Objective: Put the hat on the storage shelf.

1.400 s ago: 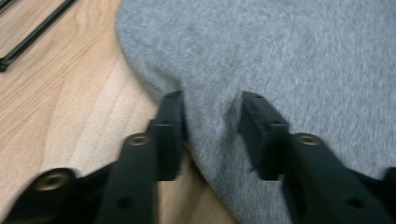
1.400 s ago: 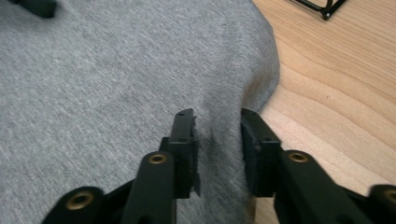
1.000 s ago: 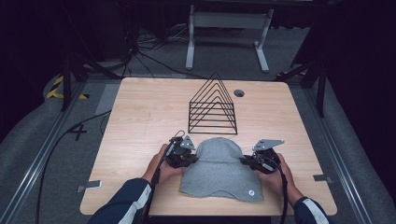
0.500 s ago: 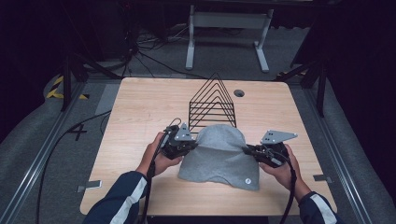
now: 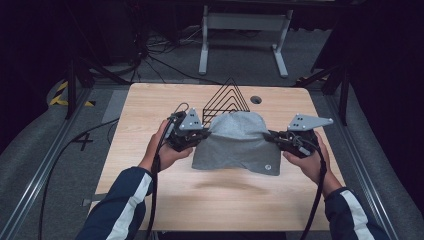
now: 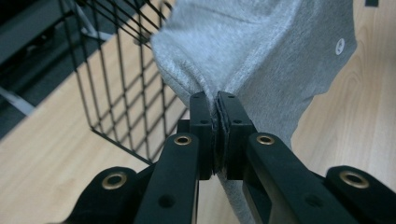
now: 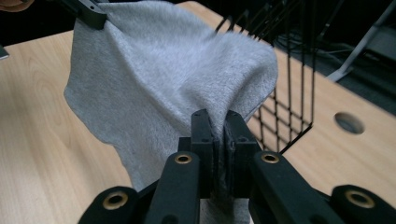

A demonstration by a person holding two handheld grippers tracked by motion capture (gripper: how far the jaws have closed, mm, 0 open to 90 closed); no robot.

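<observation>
The grey cloth [image 5: 235,142] is now clear of the table [image 5: 150,107], hanging between the two grippers with its shadow on the wood below; one second ago it lay flat nearer the person's edge. It has since travelled toward the black wire rack [image 5: 226,97], and its top fold now sits just in front of the rack's peak, at about the same height. The left gripper [image 5: 192,137] has its jaws closed on the cloth's edge on the rack's left side, with fabric pinched between them in the left gripper view. The right gripper [image 5: 280,139] is likewise clamped on the opposite edge. A small round label [image 5: 267,167] hangs at the lower corner. In judgement, the lift-and-carry phase is nearly complete, and draping the cloth over the rack appears to be the intended next step.
</observation>
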